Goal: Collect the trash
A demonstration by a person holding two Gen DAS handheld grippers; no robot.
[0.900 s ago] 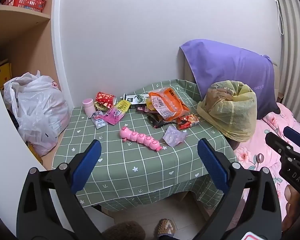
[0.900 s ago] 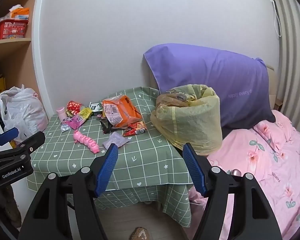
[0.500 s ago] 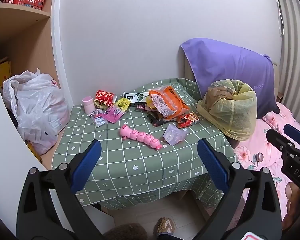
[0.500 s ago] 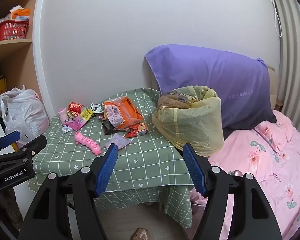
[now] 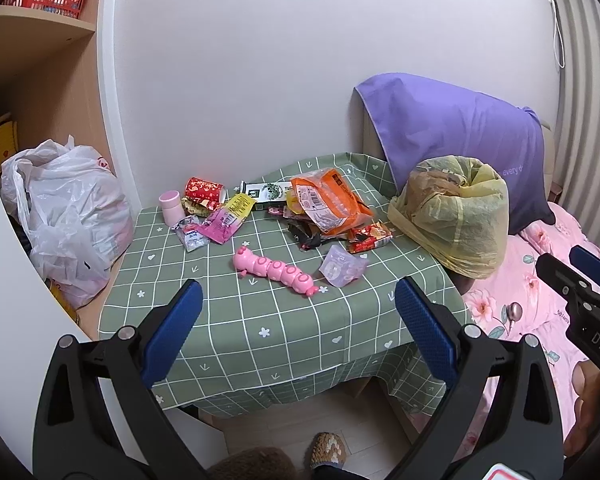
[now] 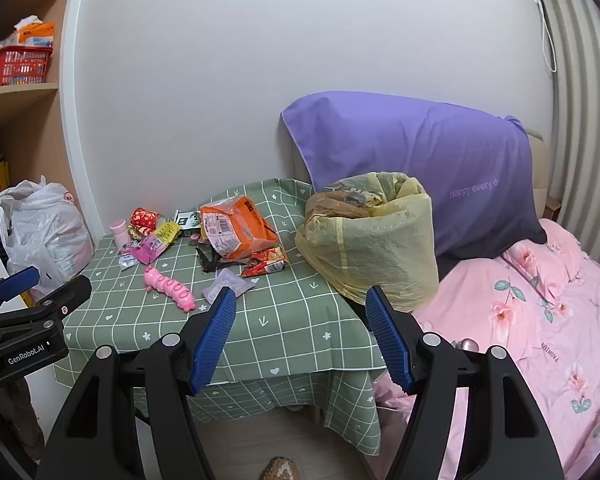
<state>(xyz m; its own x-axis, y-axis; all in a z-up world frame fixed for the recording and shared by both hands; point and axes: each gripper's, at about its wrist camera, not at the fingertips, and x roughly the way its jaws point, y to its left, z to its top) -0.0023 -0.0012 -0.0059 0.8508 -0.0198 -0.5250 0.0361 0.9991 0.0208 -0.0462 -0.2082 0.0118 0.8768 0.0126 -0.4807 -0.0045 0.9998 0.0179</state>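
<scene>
Snack wrappers lie strewn on a green checked tablecloth [image 5: 260,332]: a big orange bag [image 5: 328,204], a red packet [image 5: 370,236], a clear pouch [image 5: 342,266], pink and yellow wrappers [image 5: 224,222], a red cup [image 5: 204,189]. A yellow trash bag [image 5: 454,216] stands open at the table's right corner, also seen as the yellow bag [image 6: 374,240] in the right wrist view. My left gripper [image 5: 298,328] hangs open in front of the table, holding nothing. My right gripper [image 6: 300,332] is open too, short of the table's near edge.
A pink caterpillar toy [image 5: 274,270] and a small pink jar [image 5: 171,208] share the table. A white plastic bag [image 5: 68,216] sits left by wooden shelves. A purple pillow [image 6: 416,176] and a pink flowered bed [image 6: 532,320] lie right. A slippered foot [image 5: 326,450] shows on the floor.
Both cameras have shifted slightly; the table and its litter sit a little differently in view. Neither gripper has changed its opening, and nothing on the table has moved.
</scene>
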